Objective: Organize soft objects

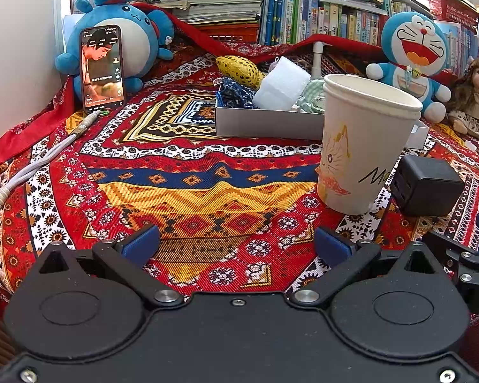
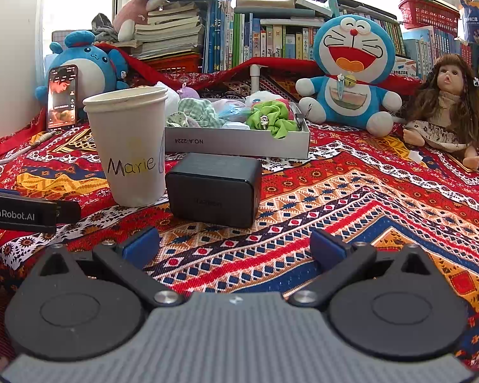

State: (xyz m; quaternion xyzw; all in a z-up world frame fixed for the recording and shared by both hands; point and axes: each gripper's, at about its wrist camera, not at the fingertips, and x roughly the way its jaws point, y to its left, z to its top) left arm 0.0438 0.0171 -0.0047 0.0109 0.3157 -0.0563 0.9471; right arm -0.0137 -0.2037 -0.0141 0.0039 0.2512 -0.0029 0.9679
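- The patterned cloth covers the whole work surface, red with blue, yellow and white bands, and everything sits on it.
- At the back, a row of books, then the plush toys: a round blue one on the left with a lit phone leaning upright against it, a blue cat plush on the right, and a doll slumped beside that.
- Now the grey box, a shallow tray lying with its long side across the view, mid-table, just behind the cup and the black block.
- It is heaped with soft pieces: a green scrunchie spills over the right end, checked fabric lies toward the left, a white foam block and a yellow spotted piece sit at the far side, dark blue fabric in the corner.
- A white paper cup stands upright, lettered "Marie", right in front of the box's left end.
- A black charger block rests just beside the cup, between the right gripper and the box.
- A grey cable trails off the left edge from the phone.
- Left gripper: blue pads spread wide, nothing between them, low over bare cloth.
- Right gripper: fingers equally wide apart, empty, the charger block dead ahead.
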